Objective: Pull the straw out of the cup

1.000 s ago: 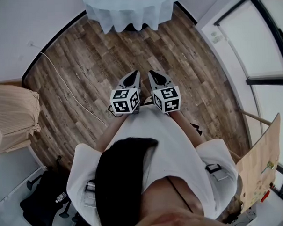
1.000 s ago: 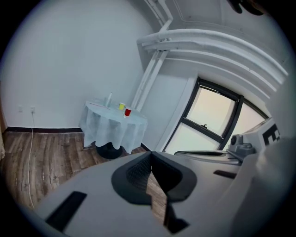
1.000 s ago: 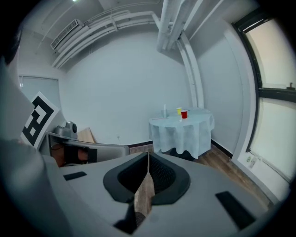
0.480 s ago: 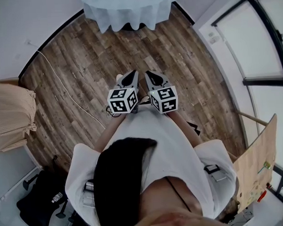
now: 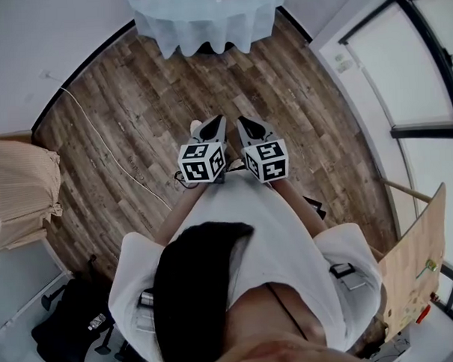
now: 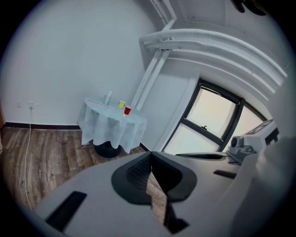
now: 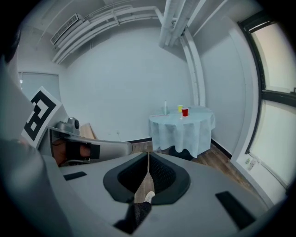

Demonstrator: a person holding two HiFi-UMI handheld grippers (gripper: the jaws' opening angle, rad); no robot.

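A round table with a pale blue cloth stands far across the room. On it sit a red cup, a yellow cup and a tall clear item; the red cup also shows in the left gripper view. No straw can be made out at this distance. My left gripper and right gripper are held side by side in front of the person's body, well short of the table. Both are shut with nothing between the jaws. Their tips point toward the table.
Wood flooring stretches between me and the table. A tan covered box stands at the left wall, with a white cable trailing across the floor. A black chair is behind at the left, a wooden board and windows at the right.
Both grippers stay side by side and shut. Only the head view shifts slightly.
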